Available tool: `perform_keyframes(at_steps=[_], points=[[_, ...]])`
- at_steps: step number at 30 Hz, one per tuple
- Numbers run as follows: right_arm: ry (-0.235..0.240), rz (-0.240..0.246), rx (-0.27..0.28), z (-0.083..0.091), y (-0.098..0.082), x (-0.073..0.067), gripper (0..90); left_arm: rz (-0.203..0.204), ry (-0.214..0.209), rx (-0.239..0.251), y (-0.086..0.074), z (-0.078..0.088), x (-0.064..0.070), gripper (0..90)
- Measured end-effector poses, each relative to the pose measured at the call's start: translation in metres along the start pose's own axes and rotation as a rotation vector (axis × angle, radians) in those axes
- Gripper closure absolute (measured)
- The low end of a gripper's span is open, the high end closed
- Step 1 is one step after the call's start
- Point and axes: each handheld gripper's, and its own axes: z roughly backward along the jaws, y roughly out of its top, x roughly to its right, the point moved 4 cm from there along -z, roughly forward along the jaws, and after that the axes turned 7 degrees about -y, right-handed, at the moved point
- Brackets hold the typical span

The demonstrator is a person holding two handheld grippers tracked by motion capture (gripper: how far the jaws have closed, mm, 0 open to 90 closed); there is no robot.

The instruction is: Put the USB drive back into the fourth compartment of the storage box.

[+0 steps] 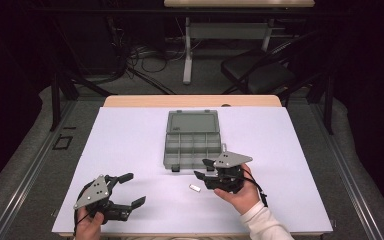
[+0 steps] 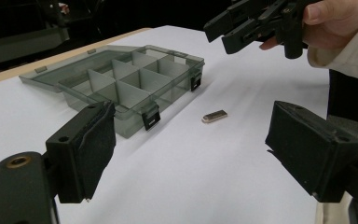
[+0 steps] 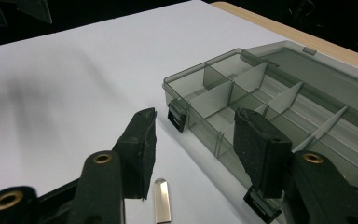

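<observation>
While the right gripper (image 1: 206, 169) is hovering over the white table cover (image 1: 130, 140) with its jaws apart and holding nothing, the item to be collected, a small flat silver metal piece (image 1: 194, 188), is lying flat on the cover just in front of the open organiser box (image 1: 192, 147) and close beneath that gripper.

Item: metal piece (image 3: 162, 199), thin, oblong, shiny (possibly a clip or a small drive; too small to tell). Position: apart from the box's front wall, near its left latch (image 3: 177, 115) as the right gripper view shows it, and sitting low between that gripper's two pads.

Container: grey translucent compartment box (image 2: 126, 84), lid folded back flat, dividers upright, compartments looking empty.

Left gripper (image 1: 128, 189): jaws spread wide, empty, resting near the table's near-left edge, well apart from the piece (image 2: 214, 115).

Handling note, as a judgement: the piece is lying so low that the pads are needing to come down until nearly touching the cover, straddling its narrow sides and not its length, before closing. A slow, square descent is advisable; a tilted one is likely to skid the piece away or pinch the cover. Keeping the far pad off the box latch is also worth minding.
</observation>
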Motion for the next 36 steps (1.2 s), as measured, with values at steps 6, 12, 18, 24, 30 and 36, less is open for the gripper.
perform_keyframes(at_steps=[6, 12, 18, 24, 30, 36], points=[[0.007, 0.019, 0.007, -0.007, -0.004, -0.001, 50.1, 0.000, 0.003, -0.003, 0.000, 0.000, 0.000, 15.8], [-0.002, 0.032, 0.015, -0.013, -0.013, -0.008, 52.2, -0.002, 0.002, -0.002, 0.000, 0.000, 0.000, 15.7], [0.036, 0.036, -0.016, -0.020, -0.021, -0.015, 56.6, -0.001, 0.001, -0.006, 0.000, 0.000, -0.001, 15.7], [0.048, 0.038, -0.050, -0.024, -0.026, -0.018, 59.5, 0.002, 0.001, -0.005, 0.000, 0.001, -0.001, 15.7], [0.068, 0.030, -0.087, -0.026, -0.030, -0.020, 64.0, 0.000, -0.003, -0.005, -0.001, 0.000, 0.000, 15.7], [0.090, 0.027, -0.142, -0.031, -0.035, -0.022, 68.8, 0.000, -0.002, -0.006, -0.001, -0.001, 0.000, 15.7]])
